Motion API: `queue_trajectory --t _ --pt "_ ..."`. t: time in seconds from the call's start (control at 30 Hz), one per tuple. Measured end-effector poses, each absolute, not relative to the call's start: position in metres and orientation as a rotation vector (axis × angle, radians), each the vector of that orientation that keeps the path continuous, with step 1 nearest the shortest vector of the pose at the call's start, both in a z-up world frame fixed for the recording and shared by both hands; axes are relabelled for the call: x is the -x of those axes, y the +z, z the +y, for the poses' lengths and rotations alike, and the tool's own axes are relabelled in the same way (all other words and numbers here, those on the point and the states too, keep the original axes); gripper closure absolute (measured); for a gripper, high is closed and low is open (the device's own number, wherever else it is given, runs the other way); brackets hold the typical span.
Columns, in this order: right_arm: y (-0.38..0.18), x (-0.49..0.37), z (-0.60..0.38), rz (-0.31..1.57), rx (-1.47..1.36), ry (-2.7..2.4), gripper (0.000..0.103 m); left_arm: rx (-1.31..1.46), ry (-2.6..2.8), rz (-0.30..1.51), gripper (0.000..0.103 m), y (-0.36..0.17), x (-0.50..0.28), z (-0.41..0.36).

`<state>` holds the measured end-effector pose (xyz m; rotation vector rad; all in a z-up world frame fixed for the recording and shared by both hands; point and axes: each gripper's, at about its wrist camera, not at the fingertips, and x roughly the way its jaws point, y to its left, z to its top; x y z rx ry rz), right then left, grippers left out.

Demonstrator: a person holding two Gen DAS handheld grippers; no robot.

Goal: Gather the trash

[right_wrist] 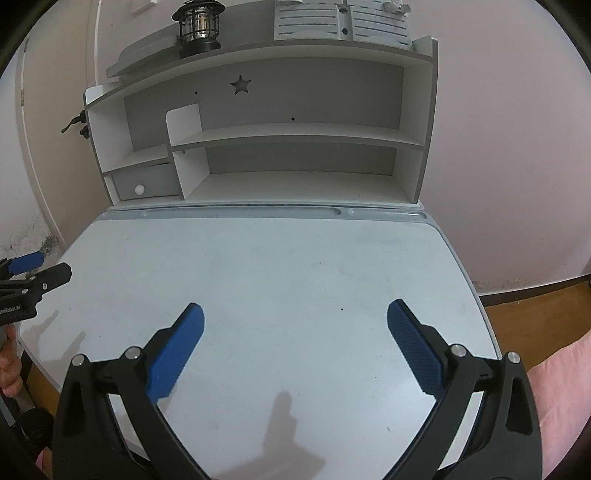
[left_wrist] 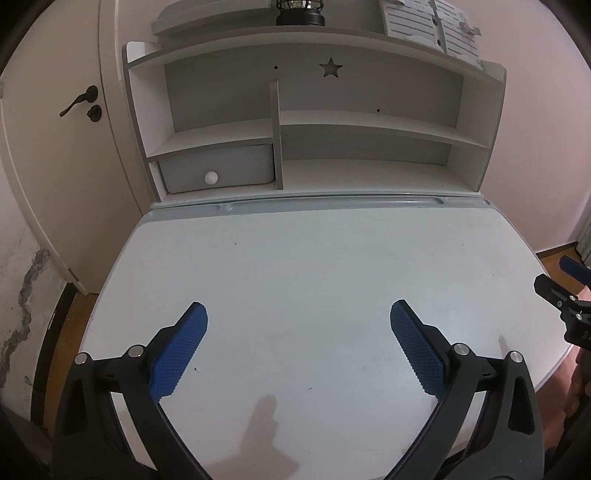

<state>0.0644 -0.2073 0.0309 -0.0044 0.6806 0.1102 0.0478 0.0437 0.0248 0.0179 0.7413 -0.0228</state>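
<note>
Left wrist view: the left gripper (left_wrist: 298, 314) hangs over the near part of the white desk (left_wrist: 314, 266), spread wide and holding nothing. The right gripper (right_wrist: 295, 315), in its own view, is equally wide and empty. No trash shows on the desk. Farther back stand shelves (left_wrist: 362, 125), a drawer (left_wrist: 218, 171) and a lantern (right_wrist: 199, 27).

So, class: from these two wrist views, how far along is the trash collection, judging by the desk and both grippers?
Done, apparently: the desk top shows only faint marks, and the hutch shelves look bare. No trash or bin is in view.
In hand: nothing. The left gripper and the right gripper both hang open over the desk.
Left: nothing visible to pick up. Either the job is finished or the trash lies outside these views.
</note>
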Motion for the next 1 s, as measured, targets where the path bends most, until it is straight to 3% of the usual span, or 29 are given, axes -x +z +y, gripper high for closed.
queue_trajectory --t 1.0 --pt "0.0332 -0.0639 -0.2075 0.675 0.005 0.103 0.007 -0.020 -0.026 0.739 0.007 0.0245 -0.0467 0.0408"
